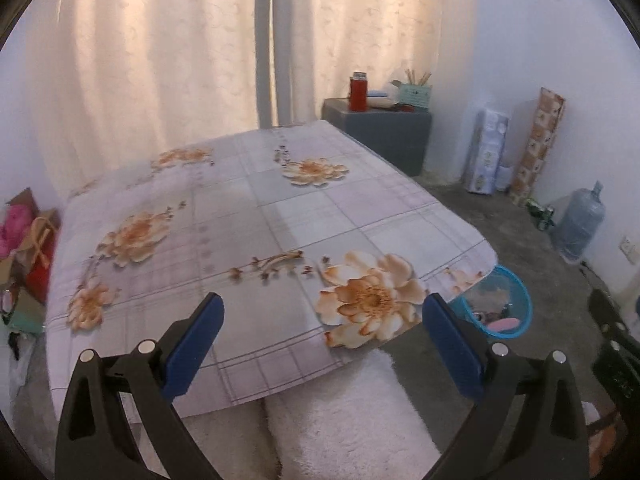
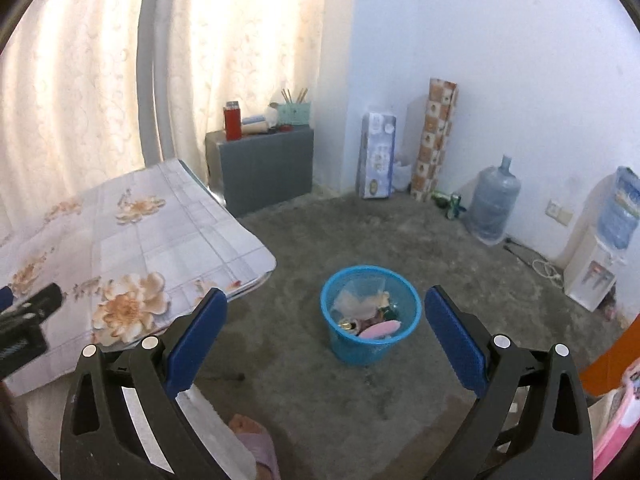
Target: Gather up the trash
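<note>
A blue plastic waste basket (image 2: 370,314) stands on the grey floor to the right of the table, holding several pieces of trash, among them clear wrappers and a pink oval piece. It also shows in the left wrist view (image 1: 500,306), partly behind the table corner. My left gripper (image 1: 324,332) is open and empty, above the near edge of the table with a floral cloth (image 1: 248,232). My right gripper (image 2: 326,328) is open and empty, held above the floor in front of the basket. No loose trash shows on the tabletop.
A grey cabinet (image 2: 264,164) with a red flask (image 2: 233,120) stands by the curtain. Paper rolls (image 2: 436,140), a water jug (image 2: 494,204) and a dispenser (image 2: 596,276) line the wall. Bags (image 1: 28,240) lie left of the table. My white-clad knees (image 1: 348,416) are below.
</note>
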Tool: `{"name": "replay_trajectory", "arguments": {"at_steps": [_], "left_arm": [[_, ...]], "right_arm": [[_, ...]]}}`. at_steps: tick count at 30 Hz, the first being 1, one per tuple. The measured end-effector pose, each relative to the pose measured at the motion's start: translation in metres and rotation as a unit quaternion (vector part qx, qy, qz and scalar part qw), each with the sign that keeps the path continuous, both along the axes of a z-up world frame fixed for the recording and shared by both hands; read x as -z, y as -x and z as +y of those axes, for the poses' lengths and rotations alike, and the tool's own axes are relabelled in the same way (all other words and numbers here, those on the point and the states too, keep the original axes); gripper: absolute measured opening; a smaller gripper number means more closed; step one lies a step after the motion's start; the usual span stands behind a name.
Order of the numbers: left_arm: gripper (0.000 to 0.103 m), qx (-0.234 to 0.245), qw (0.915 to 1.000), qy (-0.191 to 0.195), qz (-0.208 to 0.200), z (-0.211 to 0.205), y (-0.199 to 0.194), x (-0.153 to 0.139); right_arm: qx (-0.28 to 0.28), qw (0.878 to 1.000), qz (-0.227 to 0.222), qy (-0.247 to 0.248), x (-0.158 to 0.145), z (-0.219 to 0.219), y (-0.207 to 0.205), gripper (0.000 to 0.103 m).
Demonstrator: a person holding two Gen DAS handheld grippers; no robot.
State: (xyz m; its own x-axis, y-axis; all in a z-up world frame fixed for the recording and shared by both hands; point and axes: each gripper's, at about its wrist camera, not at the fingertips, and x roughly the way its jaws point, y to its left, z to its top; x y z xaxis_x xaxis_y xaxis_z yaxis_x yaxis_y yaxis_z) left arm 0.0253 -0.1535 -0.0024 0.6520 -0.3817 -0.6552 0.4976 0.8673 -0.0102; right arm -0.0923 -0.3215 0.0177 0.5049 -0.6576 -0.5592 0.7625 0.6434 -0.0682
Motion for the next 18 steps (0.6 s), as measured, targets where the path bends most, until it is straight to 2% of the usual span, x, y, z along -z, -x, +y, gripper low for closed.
{"name": "replay_trajectory", "arguments": {"at_steps": [6,12,18], "left_arm": [[0.097,0.002,0.9998,-0.018,-0.004,-0.008,0.004,0.001],[0.097,-0.016,0.9989,-0.009,0.042,-0.015,0.003,0.012],[0.097,-0.008,0.9987,-0.023,0.045,-0.023,0.01,0.017]], "right_arm": [[0.015,0.999,0.039,0.003,0.006,0.003,-0.006,0.095],[0.029,0.998,0.059,-0.004,0.012,0.002,-0.001,0.095],[0.046,0.996,0.067,-0.025,0.02,-0.004,0.006,0.095]]}}
